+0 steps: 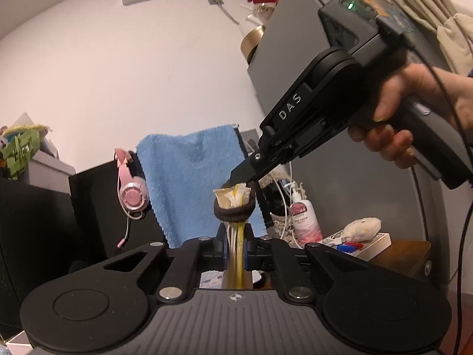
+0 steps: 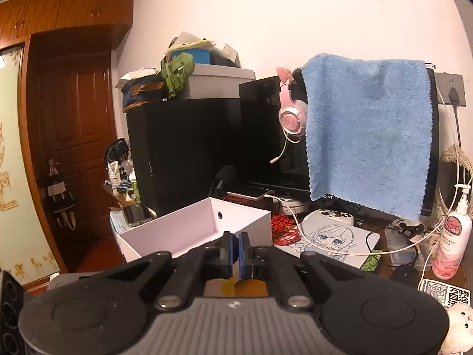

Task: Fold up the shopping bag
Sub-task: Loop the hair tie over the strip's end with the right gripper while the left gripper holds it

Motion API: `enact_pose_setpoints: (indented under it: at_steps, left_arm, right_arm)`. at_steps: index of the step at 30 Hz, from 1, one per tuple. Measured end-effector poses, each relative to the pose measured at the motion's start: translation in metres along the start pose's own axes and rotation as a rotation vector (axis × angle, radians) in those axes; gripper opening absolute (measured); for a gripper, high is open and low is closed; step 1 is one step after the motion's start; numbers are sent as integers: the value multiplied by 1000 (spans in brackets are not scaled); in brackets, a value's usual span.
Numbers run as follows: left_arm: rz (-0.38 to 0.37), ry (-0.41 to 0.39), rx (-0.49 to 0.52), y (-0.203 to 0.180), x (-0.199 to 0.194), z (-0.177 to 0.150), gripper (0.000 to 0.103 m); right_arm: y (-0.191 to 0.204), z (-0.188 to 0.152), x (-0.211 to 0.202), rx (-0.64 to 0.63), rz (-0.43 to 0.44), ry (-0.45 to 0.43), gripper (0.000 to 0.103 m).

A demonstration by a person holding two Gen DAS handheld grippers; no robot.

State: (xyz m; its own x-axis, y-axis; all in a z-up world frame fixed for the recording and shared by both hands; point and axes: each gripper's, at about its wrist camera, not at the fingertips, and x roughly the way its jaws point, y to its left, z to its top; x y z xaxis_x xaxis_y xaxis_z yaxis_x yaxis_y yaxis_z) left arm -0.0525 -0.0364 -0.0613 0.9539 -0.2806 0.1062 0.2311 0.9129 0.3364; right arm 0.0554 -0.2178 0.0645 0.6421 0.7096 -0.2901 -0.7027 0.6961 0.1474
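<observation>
We pinch the rolled shopping bag (image 1: pixel 235 245) in our left hand-held gripper (image 1: pixel 235 247); the right hand-held gripper (image 1: pixel 241 182) clamps a hair tie (image 1: pixel 233 210) around its soft, light, springy top.

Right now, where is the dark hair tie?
In the left wrist view, centre: the dark hair tie rings the folded bag, above the left tool.

The lower part of the bag (image 1: pixel 235 254) is hidden behind the left gripper (image 1: pixel 235 247). The tips of the right gripper (image 1: pixel 241 182) are covered by a dark band (image 1: pixel 233 211). The monitor (image 2: pixel 266 136) is partly hidden by the towel (image 2: pixel 366 130). The bottle (image 2: pixel 450 236) label is too small to be read.
</observation>
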Motion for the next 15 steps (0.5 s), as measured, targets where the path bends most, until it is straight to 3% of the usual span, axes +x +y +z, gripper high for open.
enact_pose_setpoints:
  at_steps: [9, 13, 15]
  left_arm:
    - [-25, -31, -50, 3, -5, 2, 7]
    - [-65, -8, -152, 16, -1, 3, 8]
    - [-103, 13, -284, 34, 2, 1, 9]
  right_arm:
    - [-33, -7, 5, 167, 81, 17, 2]
    - [-56, -22, 16, 329, 174, 45, 2]
    - [-69, -32, 22, 420, 226, 58, 3]
